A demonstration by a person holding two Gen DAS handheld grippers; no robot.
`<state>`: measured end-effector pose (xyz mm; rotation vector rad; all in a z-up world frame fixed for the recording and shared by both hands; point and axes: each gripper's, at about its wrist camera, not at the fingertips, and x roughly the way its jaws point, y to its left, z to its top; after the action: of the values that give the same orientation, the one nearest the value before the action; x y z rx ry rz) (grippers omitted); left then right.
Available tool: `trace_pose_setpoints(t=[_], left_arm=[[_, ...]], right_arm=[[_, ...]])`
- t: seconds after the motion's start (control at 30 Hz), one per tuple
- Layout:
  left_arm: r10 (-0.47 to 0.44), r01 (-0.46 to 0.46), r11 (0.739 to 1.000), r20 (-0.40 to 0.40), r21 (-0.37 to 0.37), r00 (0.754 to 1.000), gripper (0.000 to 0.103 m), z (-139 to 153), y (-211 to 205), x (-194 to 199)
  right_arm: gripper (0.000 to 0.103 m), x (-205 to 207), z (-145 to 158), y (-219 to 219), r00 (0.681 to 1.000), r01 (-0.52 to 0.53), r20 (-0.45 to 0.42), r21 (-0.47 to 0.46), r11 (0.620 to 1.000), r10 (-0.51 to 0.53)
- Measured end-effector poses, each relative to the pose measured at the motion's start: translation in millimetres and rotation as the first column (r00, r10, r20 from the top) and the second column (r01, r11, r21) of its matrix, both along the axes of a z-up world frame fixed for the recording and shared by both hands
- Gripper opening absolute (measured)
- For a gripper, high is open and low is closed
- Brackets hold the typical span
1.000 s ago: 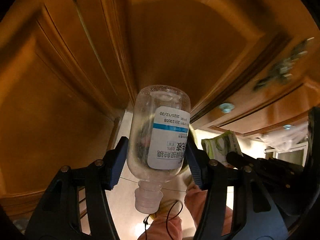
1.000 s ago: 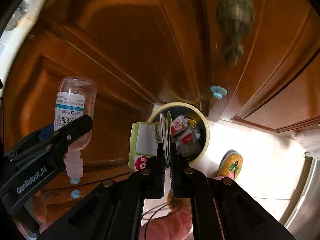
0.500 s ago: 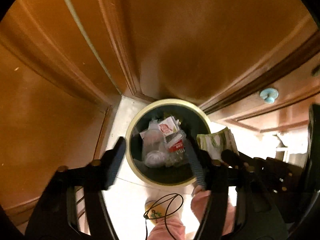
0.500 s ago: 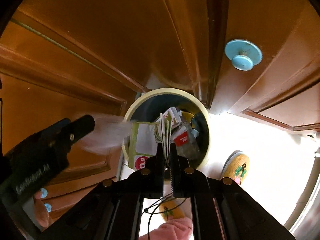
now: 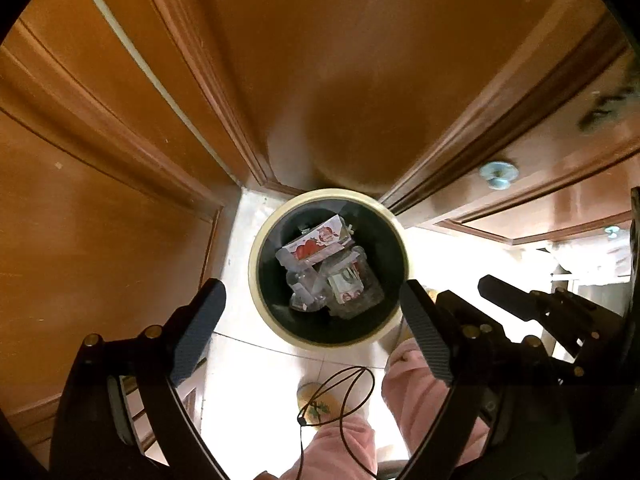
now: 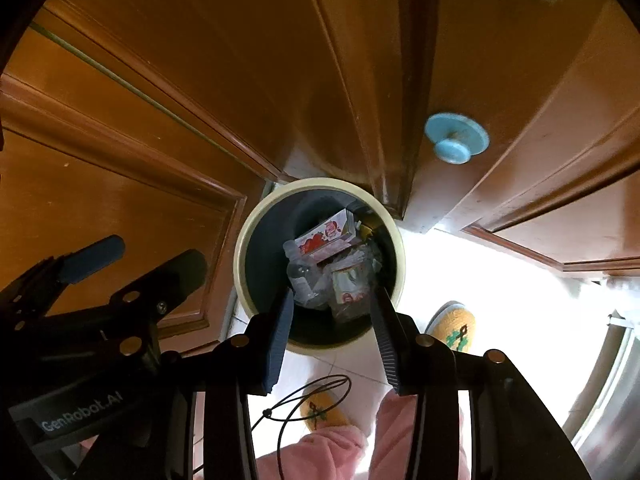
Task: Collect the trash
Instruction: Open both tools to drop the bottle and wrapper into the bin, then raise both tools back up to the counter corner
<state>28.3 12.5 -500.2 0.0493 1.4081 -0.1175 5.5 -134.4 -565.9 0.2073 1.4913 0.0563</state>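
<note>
Through the left wrist I am looking straight down at a pale tiled floor point(image 5: 256, 364) hemmed by wooden cabinet doors point(image 5: 360, 80). The left tongs point(image 5: 312, 328), having just been opening, are gaping wide with nothing between them above the bin point(image 5: 256, 248), where the bottle point(image 5: 304, 292) is lying among cartons.

Through the right wrist, the right tongs point(image 6: 334, 332), just opened, are standing partly apart and empty over the bin's near rim; the green packet point(image 6: 348, 284) is lying inside, half buried and hard to read.

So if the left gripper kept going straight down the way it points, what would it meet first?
Probably the trash heap inside the bin: the open left gripper points into its mouth, toward the clear bottle.
</note>
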Motion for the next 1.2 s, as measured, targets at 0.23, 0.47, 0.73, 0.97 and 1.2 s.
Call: trace_pose_setpoints(t=[0.23, 0.47, 0.73, 0.97, 1.2], left_arm=[[-0.025, 0.025, 1.000, 0.028, -0.009, 0.999, 0.087, 72, -7, -5], [-0.061, 0.066, 0.997, 0.123, -0.036, 0.991, 0.087, 182, -14, -18], [-0.111, 0.134, 0.990, 0.313, -0.054, 0.943, 0.087, 315, -18, -42], [-0.140, 0.189, 0.980, 0.472, -0.058, 0.870, 0.087, 418, -17, -57], [-0.146, 0.207, 0.978, 0.603, -0.033, 0.784, 0.087, 498, -18, -74]], right_arm=[[0.041, -12, 64, -12, 1.000, 0.005, 0.027, -0.010, 1.000, -0.004], [0.041, -29, 166, -19, 0.997, 0.019, 0.076, -0.024, 1.000, -0.017], [0.041, -52, 302, -21, 0.978, 0.053, 0.207, -0.058, 0.997, -0.040], [0.041, -74, 406, -22, 0.941, 0.117, 0.327, -0.086, 0.989, -0.083], [0.041, -88, 505, -37, 0.879, 0.180, 0.463, -0.108, 0.978, -0.111]])
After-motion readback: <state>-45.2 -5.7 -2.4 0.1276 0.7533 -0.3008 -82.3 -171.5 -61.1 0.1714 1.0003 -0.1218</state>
